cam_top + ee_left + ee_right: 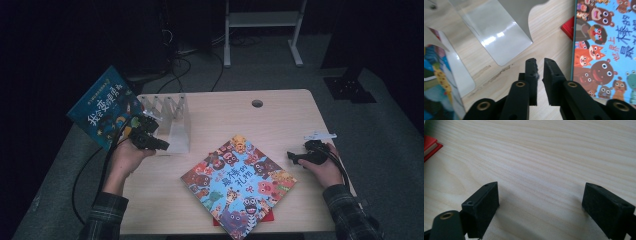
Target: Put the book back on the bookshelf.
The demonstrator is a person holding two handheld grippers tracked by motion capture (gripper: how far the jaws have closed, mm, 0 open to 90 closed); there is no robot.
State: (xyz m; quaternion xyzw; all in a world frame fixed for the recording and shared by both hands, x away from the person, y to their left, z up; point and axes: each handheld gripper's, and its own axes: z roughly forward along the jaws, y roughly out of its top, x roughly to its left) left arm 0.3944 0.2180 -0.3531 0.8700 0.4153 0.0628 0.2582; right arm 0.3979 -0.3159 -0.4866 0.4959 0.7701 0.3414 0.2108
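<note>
The blue book (104,109) stands tilted against the rack (172,120), at the rack's left end, apparently just slotted in to stand upright. The left gripper (162,145), just in front of the rack, shows a narrow gap between its jaws, holding nothing. Right of the rack, 1 cartoon book (239,184) lies flat over a red book (568,28). Farther right, the right gripper (291,156) rests with jaws wide, empty.
</note>
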